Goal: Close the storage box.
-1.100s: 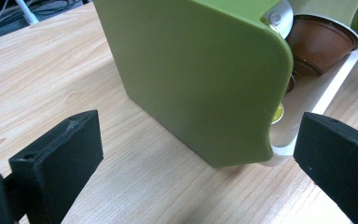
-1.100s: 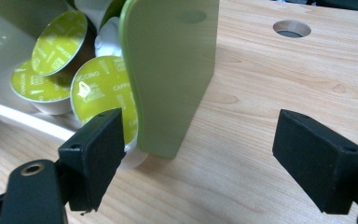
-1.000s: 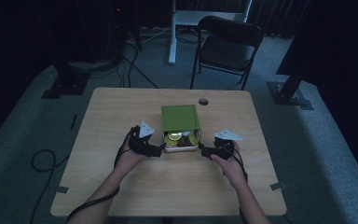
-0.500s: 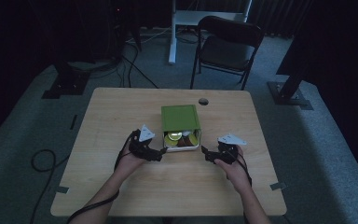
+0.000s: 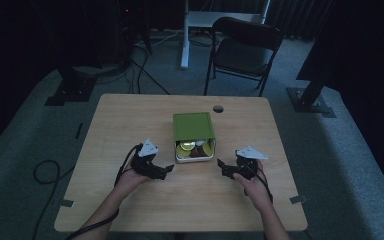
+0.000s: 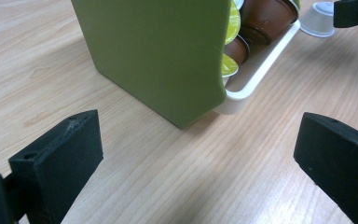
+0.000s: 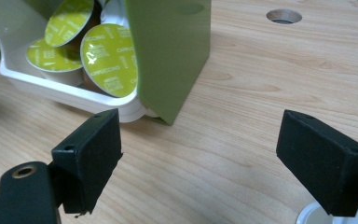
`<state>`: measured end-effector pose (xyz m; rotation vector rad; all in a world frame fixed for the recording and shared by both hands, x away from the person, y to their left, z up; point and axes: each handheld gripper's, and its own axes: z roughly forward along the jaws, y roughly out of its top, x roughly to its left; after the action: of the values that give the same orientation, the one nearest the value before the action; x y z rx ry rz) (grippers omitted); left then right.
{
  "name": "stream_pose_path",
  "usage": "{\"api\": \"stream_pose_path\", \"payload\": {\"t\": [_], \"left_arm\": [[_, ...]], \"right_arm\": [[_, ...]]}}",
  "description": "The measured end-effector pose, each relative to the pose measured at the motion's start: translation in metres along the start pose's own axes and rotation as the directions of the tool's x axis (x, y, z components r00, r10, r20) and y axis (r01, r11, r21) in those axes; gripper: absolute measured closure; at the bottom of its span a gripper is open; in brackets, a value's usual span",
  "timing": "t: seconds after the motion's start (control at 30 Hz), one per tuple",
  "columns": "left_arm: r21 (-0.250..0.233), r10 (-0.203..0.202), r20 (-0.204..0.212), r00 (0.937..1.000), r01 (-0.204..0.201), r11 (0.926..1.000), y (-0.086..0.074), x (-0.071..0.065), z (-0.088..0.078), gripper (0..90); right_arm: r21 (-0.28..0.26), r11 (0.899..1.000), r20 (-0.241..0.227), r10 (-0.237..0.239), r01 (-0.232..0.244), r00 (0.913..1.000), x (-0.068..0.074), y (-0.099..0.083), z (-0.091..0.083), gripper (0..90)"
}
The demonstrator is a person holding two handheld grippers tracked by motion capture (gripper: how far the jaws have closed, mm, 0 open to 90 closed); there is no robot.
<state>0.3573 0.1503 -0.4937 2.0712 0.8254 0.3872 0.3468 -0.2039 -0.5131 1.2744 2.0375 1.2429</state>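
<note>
**Both grippers held open beside the capsule box**

Much of the white tray (image 5: 195, 158) is covered by the green box (image 5: 193, 125), so only its front part and a few capsules (image 5: 186, 148) are seen in the high view; their number cannot be made out. In the left gripper view the box side hides most of the tray, and a clear cup (image 6: 318, 18) is cut off at the top edge. In the right gripper view a small clear cup (image 7: 314, 215) is half hidden behind the right jaw.

The box stands near the table (image 5: 130, 115) centre. The left gripper (image 5: 166, 170) is held wide open and empty, just left of the tray. The right gripper (image 5: 221, 166) is likewise open and empty, to the tray's right.

Compared with a second ago, both grippers have been drawn back from the tray, the right one farther
</note>
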Motion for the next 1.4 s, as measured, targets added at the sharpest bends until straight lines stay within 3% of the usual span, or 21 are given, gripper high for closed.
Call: {"api": "stream_pose_path", "payload": {"t": [0.2, 0.8, 1.03, 1.23, 1.4], "left_arm": [[0.000, -0.002, 0.026, 0.9997, 0.002, 1.0000, -0.006, 0.002, -0.009, 1.2], [0.027, -0.023, 0.046, 0.9987, 0.022, 0.9994, -0.030, 0.014, -0.025, 1.2], [0.046, -0.023, 0.026, 0.9994, 0.022, 0.9987, -0.042, 0.020, -0.031, 1.1], [0.058, -0.046, 0.015, 0.9988, 0.045, 0.9973, -0.051, 0.026, -0.036, 0.0], [0.065, -0.050, -0.015, 0.9986, 0.051, 0.9966, -0.057, 0.031, -0.042, 0.0]], "right_arm": [[-0.010, 1.000, -0.011, -0.022, 0.022, 0.9997, 0.000, -0.004, -0.008, 13.0], [0.014, 0.999, 0.045, -0.030, 0.029, 0.9985, -0.009, -0.019, -0.027, 13.2], [0.017, 0.999, 0.071, -0.029, 0.028, 0.9971, -0.017, -0.027, -0.036, 13.3], [0.021, 0.999, 0.091, -0.028, 0.026, 0.9954, -0.023, -0.033, -0.043, 13.3], [0.020, 1.000, 0.109, -0.021, 0.019, 0.9938, -0.029, -0.037, -0.050, 13.3]]}}
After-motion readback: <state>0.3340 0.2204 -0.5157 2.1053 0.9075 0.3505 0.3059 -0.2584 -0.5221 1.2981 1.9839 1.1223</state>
